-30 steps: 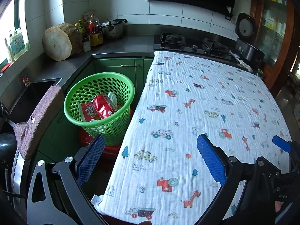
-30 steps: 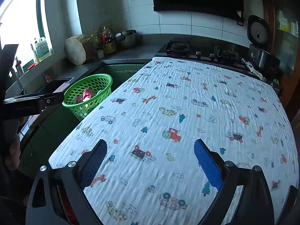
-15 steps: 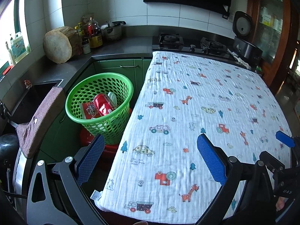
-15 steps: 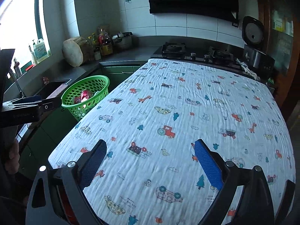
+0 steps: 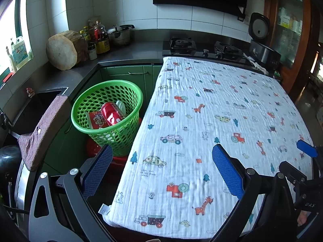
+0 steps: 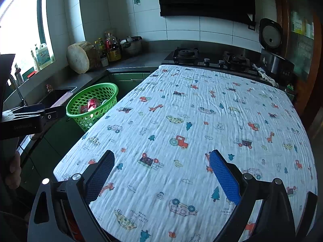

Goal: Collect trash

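Left tongs [image 5: 161,167], right tongs [image 6: 161,173]: both spread wide, holding nothing, above cloth-covered bench [image 6: 201,111]. Crushed red drink can [image 5: 112,114]: inside green perforated plastic basket [image 5: 88,130], beside bench.

White-tiled wall [image 5: 175,24], dark grey L-shaped countertop [image 5: 141,49], green cabinet doors [image 5: 129,74]; daylight through left window [image 6: 20,26].

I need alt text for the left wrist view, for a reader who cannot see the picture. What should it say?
An open, empty left gripper hovers over the near edge of a table under a white cartoon-print cloth. Left of the table stands a green basket holding a crushed red can and a red packet, with a dark kitchen counter behind.
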A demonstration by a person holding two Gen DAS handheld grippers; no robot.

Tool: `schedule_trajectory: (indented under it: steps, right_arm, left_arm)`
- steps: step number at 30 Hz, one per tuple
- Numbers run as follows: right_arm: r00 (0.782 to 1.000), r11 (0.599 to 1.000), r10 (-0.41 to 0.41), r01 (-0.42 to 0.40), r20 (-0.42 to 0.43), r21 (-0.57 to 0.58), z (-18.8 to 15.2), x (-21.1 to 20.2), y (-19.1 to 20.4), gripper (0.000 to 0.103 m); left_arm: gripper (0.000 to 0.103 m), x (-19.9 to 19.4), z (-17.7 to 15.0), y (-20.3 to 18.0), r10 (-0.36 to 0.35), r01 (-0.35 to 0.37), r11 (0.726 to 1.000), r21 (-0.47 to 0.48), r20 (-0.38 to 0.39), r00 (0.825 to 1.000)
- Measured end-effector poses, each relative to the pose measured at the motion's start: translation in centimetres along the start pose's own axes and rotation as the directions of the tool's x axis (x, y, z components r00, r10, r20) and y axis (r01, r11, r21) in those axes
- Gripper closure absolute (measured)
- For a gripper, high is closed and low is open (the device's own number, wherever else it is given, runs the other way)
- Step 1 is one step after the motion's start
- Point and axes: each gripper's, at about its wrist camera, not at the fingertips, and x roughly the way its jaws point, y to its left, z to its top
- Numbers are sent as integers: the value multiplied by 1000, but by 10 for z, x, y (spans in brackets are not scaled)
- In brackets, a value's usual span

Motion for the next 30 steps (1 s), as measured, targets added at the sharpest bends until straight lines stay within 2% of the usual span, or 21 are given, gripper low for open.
schedule_trajectory:
  steps: [30]
  right_arm:
    - [1000, 1000, 2, -2, 10, 7, 1, -6, 0, 11]
  left_arm:
    - [5, -4, -1, -7, 2, -2, 1000, 14, 11, 1000]
